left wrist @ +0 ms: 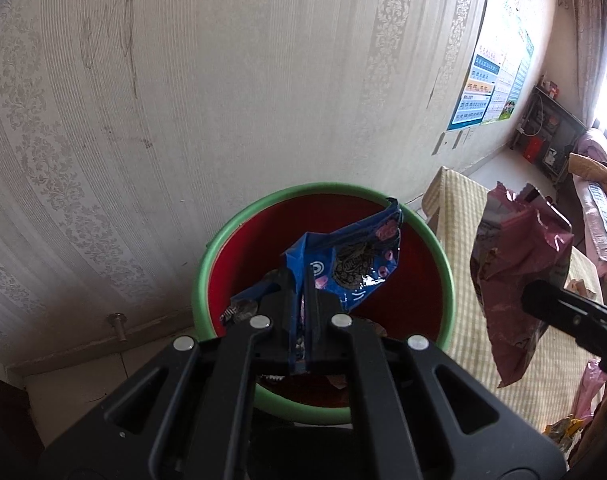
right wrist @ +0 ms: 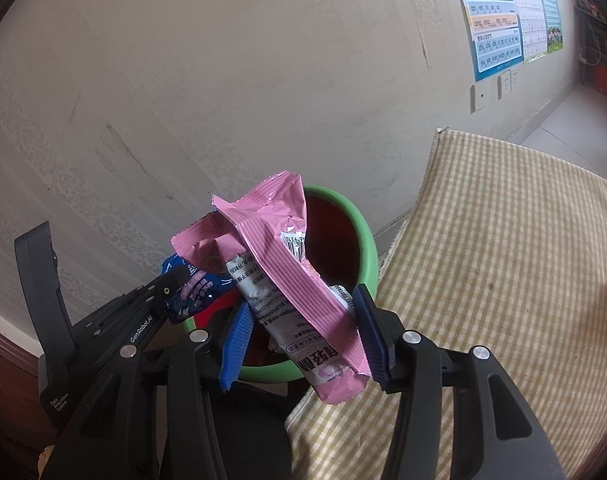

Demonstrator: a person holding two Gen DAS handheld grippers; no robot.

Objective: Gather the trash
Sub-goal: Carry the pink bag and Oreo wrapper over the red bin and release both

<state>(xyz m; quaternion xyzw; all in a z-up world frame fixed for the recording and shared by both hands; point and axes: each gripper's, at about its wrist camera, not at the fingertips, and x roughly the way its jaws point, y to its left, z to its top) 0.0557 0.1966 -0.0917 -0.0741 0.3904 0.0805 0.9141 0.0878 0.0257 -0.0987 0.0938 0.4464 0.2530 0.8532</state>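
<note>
— Where's the trash right now?

— I've got a piece in each tool. The blue cookie wrapper (left wrist: pixel 339 268) is pinched flat in my left gripper (left wrist: pixel 301 300), whose jaws are pressed together on its lower edge. The wrapper sticks up and hangs over the open mouth of the bin (left wrist: pixel 443 264).

— And the other one?

— The pink snack bag (right wrist: pixel 287 276) sits between the blue pads (right wrist: pixel 237 344) of my right gripper (right wrist: pixel 303 332). The jaws are partly spread and pinching the crumpled bag by its sides; its torn top stands above them, its bottom end hangs below.

— Is it over the bin too?

— Seen from the right wrist, it crosses in front of the bin's green rim, near it; whether it's directly above the opening I can't tell. From the left wrist it hangs to the right of the bin, over the checked cloth (left wrist: pixel 463 320).

— What's the bin like?

— Red inside, green rim, standing against the patterned wall (left wrist: pixel 183 100), just beside the cloth-covered surface. Some scraps lie at its bottom. A poster (right wrist: pixel 499 20) hangs further along the wall.
</note>
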